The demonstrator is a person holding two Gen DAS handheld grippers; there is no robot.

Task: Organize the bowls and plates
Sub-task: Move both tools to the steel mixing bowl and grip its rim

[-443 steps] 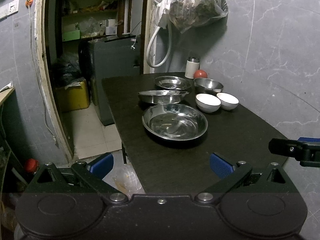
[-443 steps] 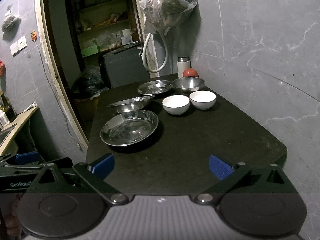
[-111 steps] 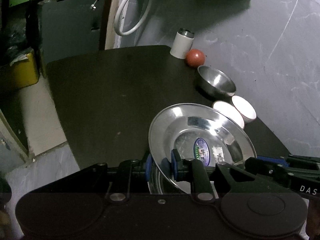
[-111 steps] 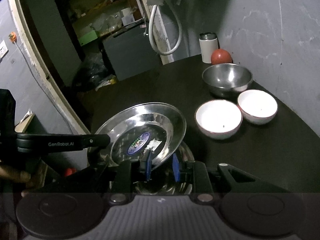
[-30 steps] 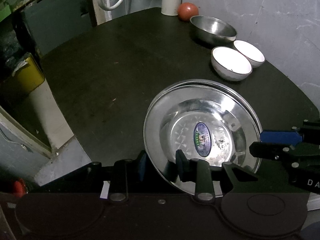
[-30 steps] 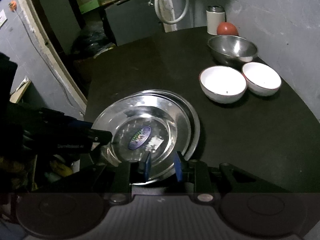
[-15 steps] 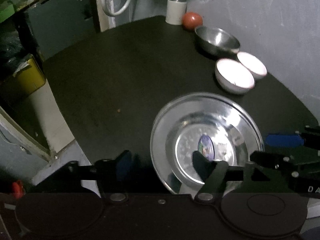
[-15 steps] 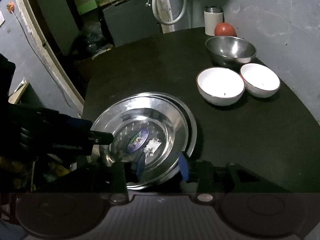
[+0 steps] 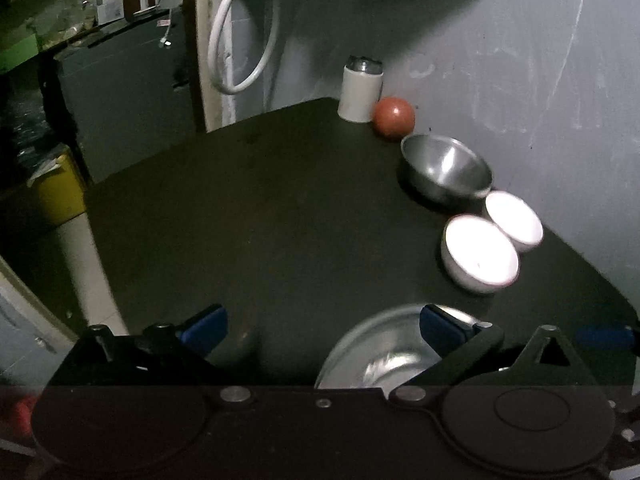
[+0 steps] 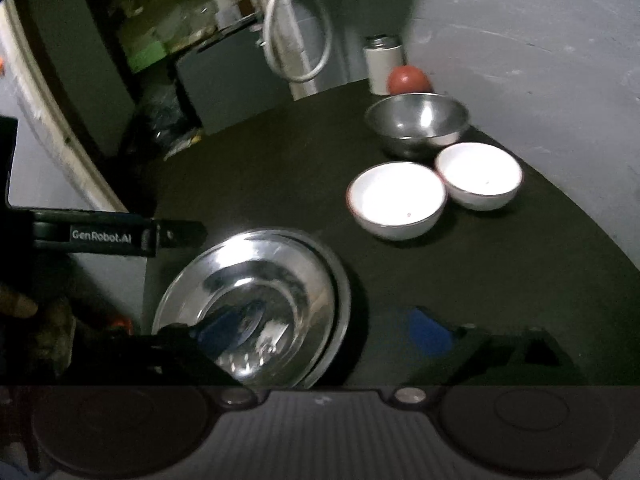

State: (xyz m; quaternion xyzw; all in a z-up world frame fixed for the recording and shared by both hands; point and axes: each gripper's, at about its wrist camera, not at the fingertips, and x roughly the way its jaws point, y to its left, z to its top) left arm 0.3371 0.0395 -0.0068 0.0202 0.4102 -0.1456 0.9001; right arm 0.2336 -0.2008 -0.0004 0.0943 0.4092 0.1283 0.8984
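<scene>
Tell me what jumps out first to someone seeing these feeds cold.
The two white bowls glow brightest, side by side near the table's right edge, with a steel bowl just behind them. Next comes the shiny stack of steel plates at the near edge. A red ball and a white canister sit in the far corner.

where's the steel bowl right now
The round stainless steel bowl sits at the far right of the dark table, near the grey wall, between the red ball and the two white bowls.
</scene>
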